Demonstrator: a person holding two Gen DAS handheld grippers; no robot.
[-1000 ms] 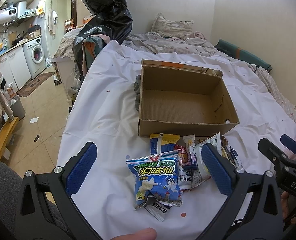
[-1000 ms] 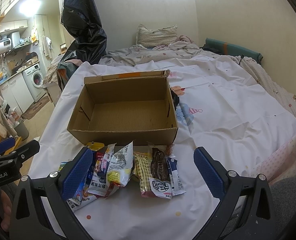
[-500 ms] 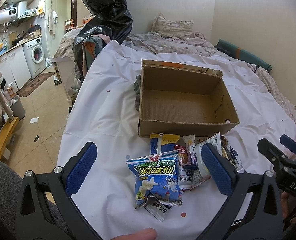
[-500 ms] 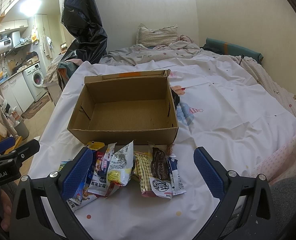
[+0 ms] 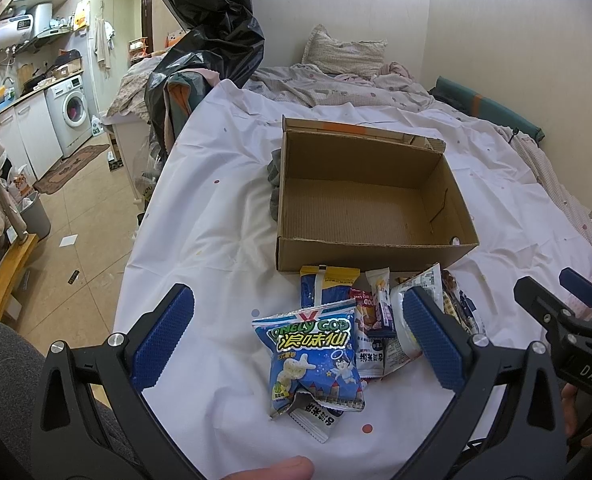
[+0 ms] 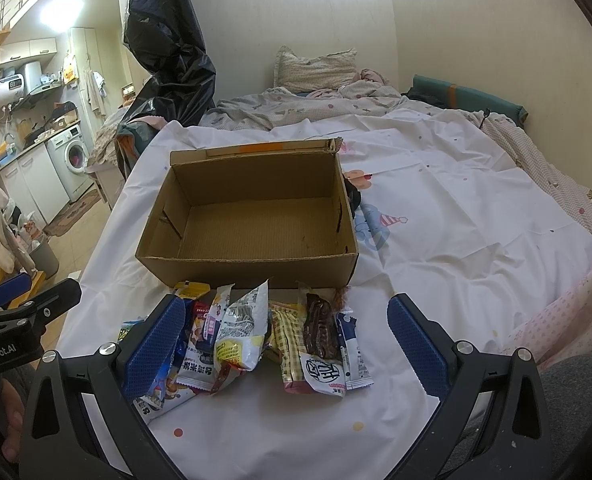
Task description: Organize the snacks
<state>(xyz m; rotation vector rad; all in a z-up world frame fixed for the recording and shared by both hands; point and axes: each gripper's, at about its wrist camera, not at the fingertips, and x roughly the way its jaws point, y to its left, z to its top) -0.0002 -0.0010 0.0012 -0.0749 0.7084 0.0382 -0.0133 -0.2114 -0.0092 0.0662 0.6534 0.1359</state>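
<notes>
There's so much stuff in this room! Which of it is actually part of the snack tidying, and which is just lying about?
Part of the job:
- cardboard box, open, nothing in it
- pile of snack packets in front of the box
- blue Lonely God bag nearest the left gripper
- right gripper, open like the left

Just lying about:
- black plastic bag
- pillow
- washing machine

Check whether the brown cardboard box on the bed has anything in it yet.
Empty. The brown cardboard box shows a bare corrugated floor in both views; the snack packets lie outside, in front of it.
</notes>
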